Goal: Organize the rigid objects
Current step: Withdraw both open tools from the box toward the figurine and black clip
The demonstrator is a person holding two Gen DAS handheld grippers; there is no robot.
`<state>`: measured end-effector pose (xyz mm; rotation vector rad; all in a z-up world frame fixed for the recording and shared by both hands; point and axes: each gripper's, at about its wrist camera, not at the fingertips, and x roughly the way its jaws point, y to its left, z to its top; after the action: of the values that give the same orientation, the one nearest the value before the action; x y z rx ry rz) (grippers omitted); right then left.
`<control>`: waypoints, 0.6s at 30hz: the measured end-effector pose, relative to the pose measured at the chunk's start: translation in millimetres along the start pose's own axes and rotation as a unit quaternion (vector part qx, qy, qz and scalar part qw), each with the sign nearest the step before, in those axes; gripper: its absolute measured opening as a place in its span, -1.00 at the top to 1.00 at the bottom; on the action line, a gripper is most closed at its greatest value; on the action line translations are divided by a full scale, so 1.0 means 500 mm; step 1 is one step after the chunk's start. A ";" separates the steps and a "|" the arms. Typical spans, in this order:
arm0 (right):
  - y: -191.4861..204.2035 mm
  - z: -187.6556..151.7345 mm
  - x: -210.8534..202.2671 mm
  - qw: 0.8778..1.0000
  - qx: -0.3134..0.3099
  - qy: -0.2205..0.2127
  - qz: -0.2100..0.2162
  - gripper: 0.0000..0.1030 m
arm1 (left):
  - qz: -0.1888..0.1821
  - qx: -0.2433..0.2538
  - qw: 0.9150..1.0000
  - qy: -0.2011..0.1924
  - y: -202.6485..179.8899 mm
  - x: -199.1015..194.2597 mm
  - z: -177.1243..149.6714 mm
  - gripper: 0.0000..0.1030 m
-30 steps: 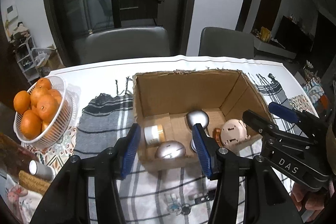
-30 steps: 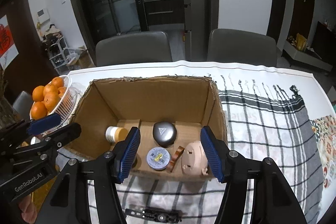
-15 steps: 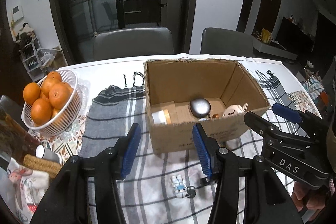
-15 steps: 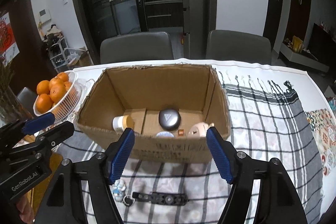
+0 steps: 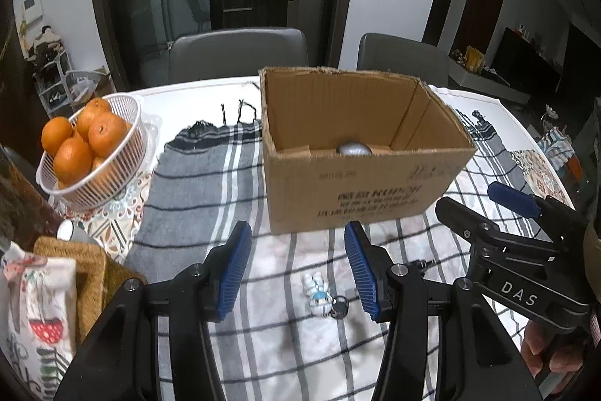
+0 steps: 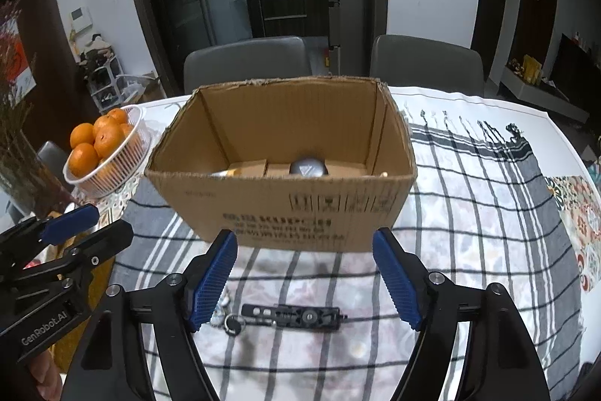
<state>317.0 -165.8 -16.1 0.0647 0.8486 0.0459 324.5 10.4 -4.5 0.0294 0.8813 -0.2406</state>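
An open cardboard box (image 5: 360,190) (image 6: 285,209) stands on the checked cloth. A grey rounded object (image 5: 353,149) (image 6: 308,168) shows inside; the box's other contents are mostly hidden by the near wall. A small white-and-blue figure keychain (image 5: 319,294) lies on the cloth between my left gripper's fingers. A black flat bar tool (image 6: 291,316) lies in front of the box between my right gripper's fingers. My left gripper (image 5: 296,269) is open and empty. My right gripper (image 6: 304,280) is open and empty. Both are held back from the box's near side.
A white basket of oranges (image 5: 94,153) (image 6: 105,149) stands at the left. A woven mat with a printed cloth (image 5: 56,280) lies at the near left. Two grey chairs (image 6: 248,62) stand behind the table. The right gripper shows in the left wrist view (image 5: 526,250).
Both grippers have pulled back from over the box toward the table's near side and dropped lower. The keychain and black tool have come into view in front of the box.
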 end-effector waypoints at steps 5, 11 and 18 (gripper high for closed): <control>0.006 -0.027 -0.010 1.000 -0.006 -0.014 -0.009 -0.50 | -0.004 -0.009 1.000 0.009 0.003 0.005 -0.033 0.00; 0.012 -0.063 -0.022 1.000 -0.010 -0.026 -0.012 -0.51 | -0.007 -0.015 1.000 0.017 0.002 0.011 -0.070 0.00; 0.008 -0.104 -0.011 1.000 -0.006 -0.010 -0.005 -0.51 | -0.007 -0.018 0.999 0.031 -0.001 0.023 -0.112 0.00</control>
<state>274.4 -160.4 -45.9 0.0490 0.8294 0.0416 288.8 14.5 -49.0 -0.0031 0.9484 -0.2387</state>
